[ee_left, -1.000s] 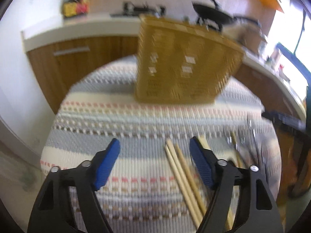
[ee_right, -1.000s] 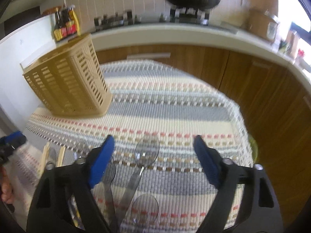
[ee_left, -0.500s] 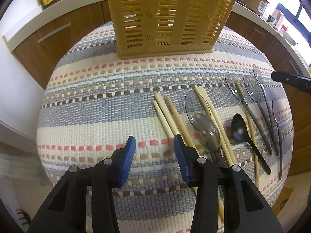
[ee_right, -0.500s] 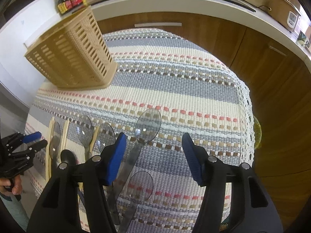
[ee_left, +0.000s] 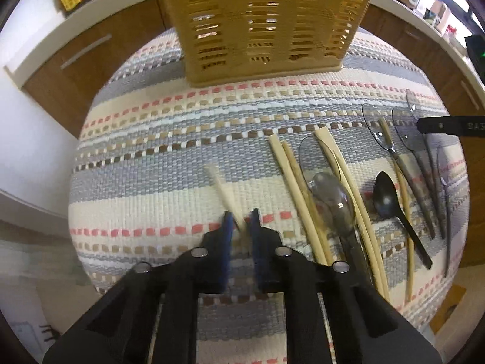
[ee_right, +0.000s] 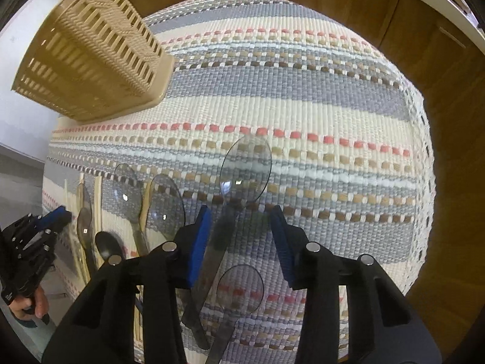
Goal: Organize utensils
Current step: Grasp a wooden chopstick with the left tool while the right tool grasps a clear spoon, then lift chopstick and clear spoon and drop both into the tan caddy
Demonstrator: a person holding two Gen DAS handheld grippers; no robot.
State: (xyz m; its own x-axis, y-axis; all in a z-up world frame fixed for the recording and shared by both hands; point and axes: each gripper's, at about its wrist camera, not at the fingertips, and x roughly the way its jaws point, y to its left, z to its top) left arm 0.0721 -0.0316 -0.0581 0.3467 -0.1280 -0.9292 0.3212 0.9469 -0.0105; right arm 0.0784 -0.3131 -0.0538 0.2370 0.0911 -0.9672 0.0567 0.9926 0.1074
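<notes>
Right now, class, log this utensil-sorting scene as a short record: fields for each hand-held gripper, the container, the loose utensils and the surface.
left hand-held gripper: shut on one pale wooden chopstick
right hand-held gripper: open, straddling the handle of a clear plastic spoon
container: tan slotted plastic utensil basket, upright at the far side
loose utensils: more chopsticks, clear spoons, one black plastic spoon
surface: striped woven tablecloth
</notes>
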